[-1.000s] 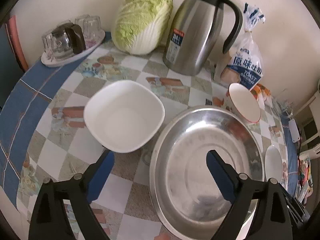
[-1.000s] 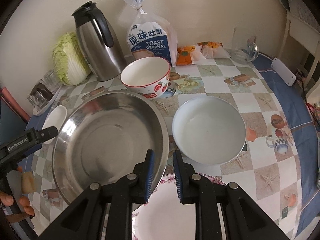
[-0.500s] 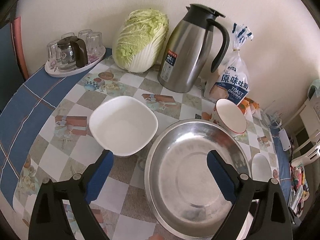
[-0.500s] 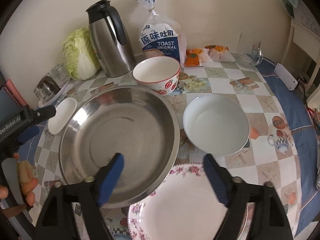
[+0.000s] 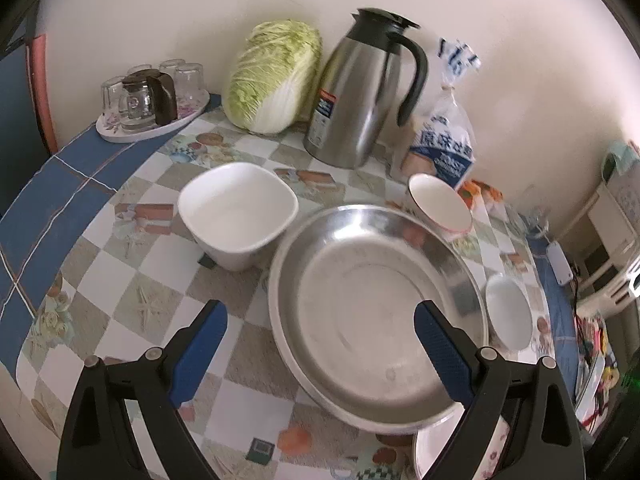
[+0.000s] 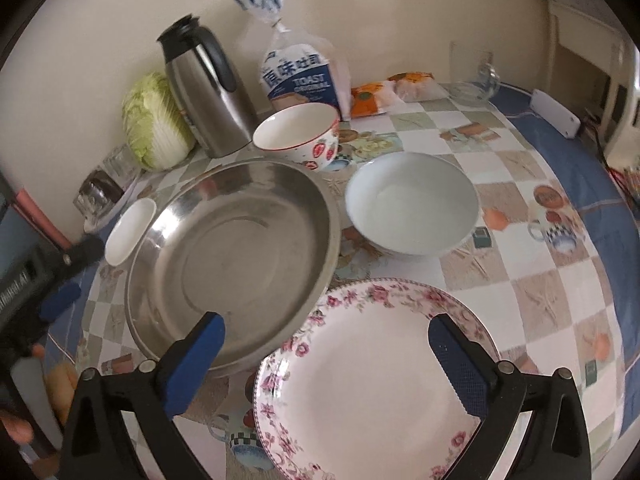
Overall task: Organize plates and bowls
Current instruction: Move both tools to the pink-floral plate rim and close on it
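A large steel basin (image 5: 376, 292) (image 6: 236, 256) sits mid-table. A square white bowl (image 5: 236, 212) (image 6: 130, 230) stands to its left. A red-rimmed strawberry bowl (image 5: 438, 206) (image 6: 298, 136) is behind it, a round white bowl (image 6: 412, 204) (image 5: 508, 316) to its right, and a floral plate (image 6: 372, 380) (image 5: 424, 446) at the front. My left gripper (image 5: 320, 336) is open and empty above the basin's near left rim. My right gripper (image 6: 326, 344) is open and empty above the floral plate's left part.
Against the wall stand a steel thermos jug (image 5: 360, 92) (image 6: 204, 88), a napa cabbage (image 5: 276, 76) (image 6: 154, 120), a toast bag (image 6: 300, 76) (image 5: 442, 148) and a tray of glasses (image 5: 152, 96). A glass mug (image 6: 474, 76) and a white remote (image 6: 554, 114) are at far right.
My right gripper opened from shut and drew back from the basin's rim, bringing the floral plate into view. My left gripper rose and pulled back, staying open.
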`<state>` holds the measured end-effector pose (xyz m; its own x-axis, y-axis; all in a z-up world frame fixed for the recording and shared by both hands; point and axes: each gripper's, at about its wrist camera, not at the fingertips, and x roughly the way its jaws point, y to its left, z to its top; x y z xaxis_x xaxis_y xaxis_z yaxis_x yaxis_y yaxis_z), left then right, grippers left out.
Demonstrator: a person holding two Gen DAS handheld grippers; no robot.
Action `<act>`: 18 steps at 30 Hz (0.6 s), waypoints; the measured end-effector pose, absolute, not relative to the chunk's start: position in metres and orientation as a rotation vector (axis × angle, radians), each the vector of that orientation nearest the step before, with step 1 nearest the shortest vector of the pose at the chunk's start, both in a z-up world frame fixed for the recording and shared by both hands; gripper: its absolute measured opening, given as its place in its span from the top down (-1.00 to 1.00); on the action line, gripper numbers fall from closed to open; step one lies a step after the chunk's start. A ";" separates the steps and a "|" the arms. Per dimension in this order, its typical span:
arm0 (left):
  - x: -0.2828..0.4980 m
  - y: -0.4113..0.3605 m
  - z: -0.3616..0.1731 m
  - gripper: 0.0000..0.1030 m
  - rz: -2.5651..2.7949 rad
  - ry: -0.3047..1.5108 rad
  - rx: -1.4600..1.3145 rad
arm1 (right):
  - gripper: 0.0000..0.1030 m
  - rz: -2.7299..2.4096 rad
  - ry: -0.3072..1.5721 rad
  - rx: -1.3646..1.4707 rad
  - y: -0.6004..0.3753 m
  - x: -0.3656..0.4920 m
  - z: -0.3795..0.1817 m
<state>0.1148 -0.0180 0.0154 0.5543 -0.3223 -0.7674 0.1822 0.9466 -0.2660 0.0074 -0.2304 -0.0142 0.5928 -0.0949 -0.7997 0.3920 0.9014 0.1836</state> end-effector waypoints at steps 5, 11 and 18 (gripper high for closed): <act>0.099 -0.028 0.010 -0.84 -0.332 0.960 -0.128 | -1.00 -0.309 0.843 0.342 -0.234 -0.011 -0.010; 0.077 -0.048 0.008 -0.84 -0.375 0.961 -0.037 | -1.00 -0.332 0.842 0.353 -0.242 -0.029 -0.012; 0.055 -0.073 0.007 -0.84 -0.420 0.981 0.058 | -1.00 -0.349 0.875 0.350 -0.254 -0.044 -0.018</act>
